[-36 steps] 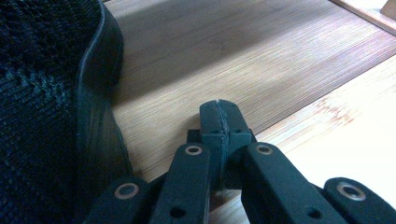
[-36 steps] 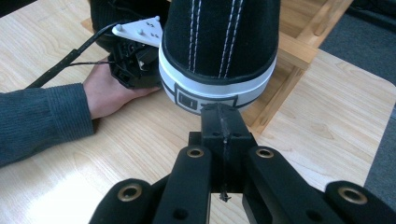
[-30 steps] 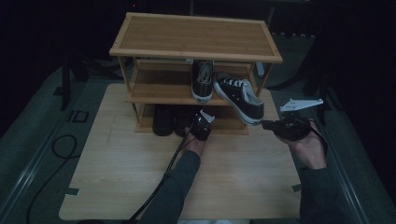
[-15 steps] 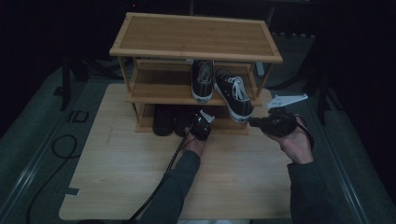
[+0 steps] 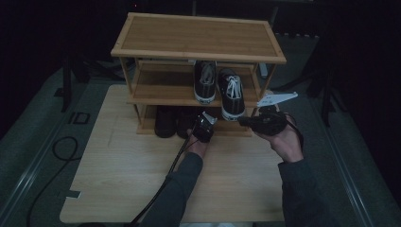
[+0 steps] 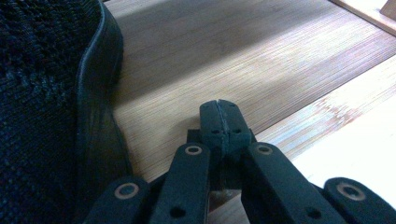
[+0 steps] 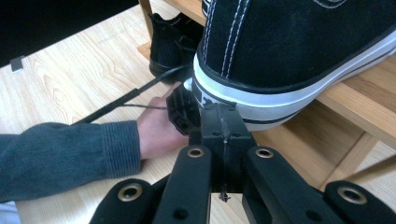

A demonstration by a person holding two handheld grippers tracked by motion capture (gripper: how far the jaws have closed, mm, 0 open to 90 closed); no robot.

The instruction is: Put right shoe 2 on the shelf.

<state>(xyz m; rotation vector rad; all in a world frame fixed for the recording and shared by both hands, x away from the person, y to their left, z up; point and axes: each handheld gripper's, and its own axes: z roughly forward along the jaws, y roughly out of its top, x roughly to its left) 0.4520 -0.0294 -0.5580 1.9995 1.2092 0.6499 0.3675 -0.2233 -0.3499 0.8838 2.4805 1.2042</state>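
Dark surroundings frame a pale wood-grain desk (image 5: pixel 118 189) carrying a slatted bamboo shoe rack (image 5: pixel 198 35). Two black canvas sneakers with white laces and white rubber soles sit on its middle shelf; the right sneaker (image 5: pixel 231 94) has white stitching, and its heel overhangs the shelf edge. The right claw (image 5: pixel 243 121), pressed shut and empty, is at that heel. The left claw (image 6: pixel 219 122), also shut and empty, rests by a black knit-textured shoe (image 6: pixel 42 102) on the bottom shelf.

Sneaker (image 7: pixel 299 51) heel patch: marks too blurred to read.
Rack (image 5: pixel 198 38), table (image 5: pixel 118 189): no lettering legible.
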